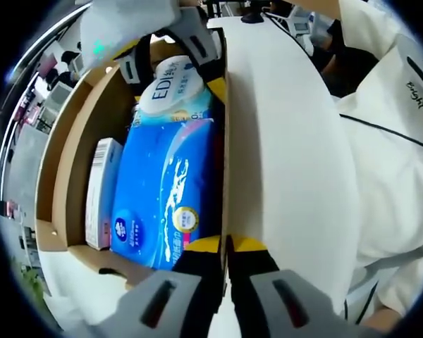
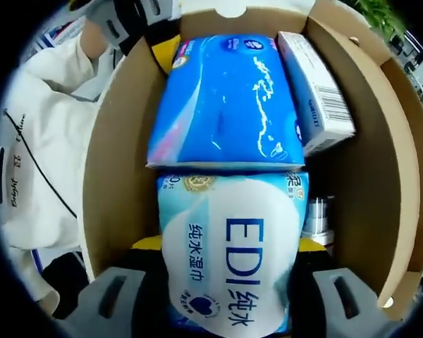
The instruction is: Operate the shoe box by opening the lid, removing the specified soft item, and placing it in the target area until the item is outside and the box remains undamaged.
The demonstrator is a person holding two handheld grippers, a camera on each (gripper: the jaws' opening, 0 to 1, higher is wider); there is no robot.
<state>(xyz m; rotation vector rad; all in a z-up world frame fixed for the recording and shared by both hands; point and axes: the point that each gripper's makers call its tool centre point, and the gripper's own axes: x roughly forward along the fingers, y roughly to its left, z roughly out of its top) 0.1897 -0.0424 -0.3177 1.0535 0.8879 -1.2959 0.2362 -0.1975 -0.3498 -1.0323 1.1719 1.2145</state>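
Wipes pack [image 2: 229,264]: soft, light, slippery; right gripper [image 2: 225,296] fingers clasp its sides.
Left gripper [image 1: 224,282]: fingers pinching box wall [image 1: 225,141].

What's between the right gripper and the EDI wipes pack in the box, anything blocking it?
Nothing visible. In the right gripper view the right gripper already straddles the EDI wipes pack, one jaw on each side. The blue tissue pack lies beyond it, and the lid is open.

White top [image 1: 388,162] with thin black piping, grey claw [image 1: 225,282] with yellow-padded black jaws
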